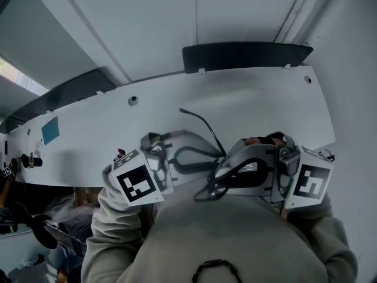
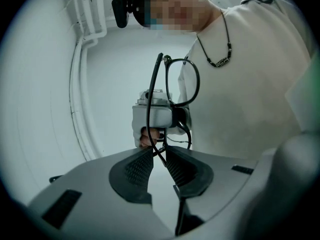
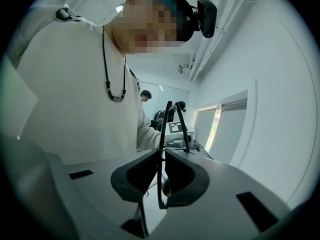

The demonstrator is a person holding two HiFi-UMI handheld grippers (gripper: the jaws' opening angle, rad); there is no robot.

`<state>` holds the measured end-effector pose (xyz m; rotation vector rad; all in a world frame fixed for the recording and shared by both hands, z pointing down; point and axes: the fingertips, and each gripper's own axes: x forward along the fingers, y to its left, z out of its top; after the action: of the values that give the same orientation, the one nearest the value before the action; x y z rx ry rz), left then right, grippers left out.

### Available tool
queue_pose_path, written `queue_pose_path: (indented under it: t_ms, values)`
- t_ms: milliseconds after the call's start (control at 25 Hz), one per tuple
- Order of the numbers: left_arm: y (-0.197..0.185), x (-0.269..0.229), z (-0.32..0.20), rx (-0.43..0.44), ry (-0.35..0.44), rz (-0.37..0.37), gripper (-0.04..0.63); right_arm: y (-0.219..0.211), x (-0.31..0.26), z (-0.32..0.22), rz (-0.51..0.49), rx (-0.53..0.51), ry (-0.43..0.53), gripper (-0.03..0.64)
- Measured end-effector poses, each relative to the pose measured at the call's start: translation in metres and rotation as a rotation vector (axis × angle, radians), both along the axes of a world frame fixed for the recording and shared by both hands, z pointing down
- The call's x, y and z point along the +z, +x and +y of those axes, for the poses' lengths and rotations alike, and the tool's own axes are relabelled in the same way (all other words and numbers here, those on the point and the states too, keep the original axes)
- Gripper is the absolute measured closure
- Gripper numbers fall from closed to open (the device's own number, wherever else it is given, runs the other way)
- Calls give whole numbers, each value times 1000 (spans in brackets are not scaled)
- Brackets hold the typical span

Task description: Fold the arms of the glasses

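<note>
Across the upper half of the head view, a white bench (image 1: 235,105) ran from 9 o'clock to 2 o'clock, with a dark panel (image 1: 247,55) along its far edge at 12 o'clock. Below it, from 8 o'clock round to 4 o'clock, the person's grey sweatshirt (image 1: 235,234) filled the frame. Both tools were held up close to the chest, clear of the bench.

The left claw (image 1: 212,158) came in from 9 o'clock and the right claw (image 1: 222,178) from 3 o'clock. Their tips nearly met at the centre, and each marker cube sat on the outer side.

The glasses (image 2: 182,81) hung in the air between the two claws, above the sweatshirt and touching neither it nor the bench. In the right gripper view, the right claw was closed on the thin dark frame, which stood on edge between the pads. In the left gripper view, the left claw's jaws stood a little apart. The curved end of one arm passed between their tips, and the gap was wider than the arm, so it was not pinched there. In the head view, one arm stuck out towards 11 o'clock over the bench.

A dark beaded necklace (image 1: 215,269) lay on the sweatshirt at 6 o'clock.
</note>
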<state>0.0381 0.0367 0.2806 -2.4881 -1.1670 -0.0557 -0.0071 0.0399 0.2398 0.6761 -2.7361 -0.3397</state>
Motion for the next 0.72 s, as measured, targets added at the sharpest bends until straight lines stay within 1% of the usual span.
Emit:
queue_pose_path:
  t_ms: [160, 240, 320, 400, 480, 600, 640, 720]
  values:
    - [1, -3, -9, -41, -53, -5, 480, 5, 10, 3, -2, 30, -46, 557]
    - [-4, -7, -23, -87, -117, -9, 479, 3, 7, 0, -22, 51, -51, 557]
    - [-7, -13, -43, -170, -204, 4, 480, 4, 5, -4, -41, 76, -48, 557]
    - [-3, -16, -65, -284, -266, 27, 487, 7, 5, -7, -55, 108, -41, 557]
    - [9, -15, -89, -408, -340, 26, 506, 11, 6, -11, -54, 147, -28, 557]
    - [35, -2, -126, -552, -502, -26, 533, 20, 12, -25, -30, 189, 4, 557]
    - [42, 6, -136, -583, -529, -49, 550, 23, 17, -31, -24, 197, 9, 557]
    - [51, 22, -146, -613, -535, -89, 568, 27, 27, -39, -5, 205, 3, 557]
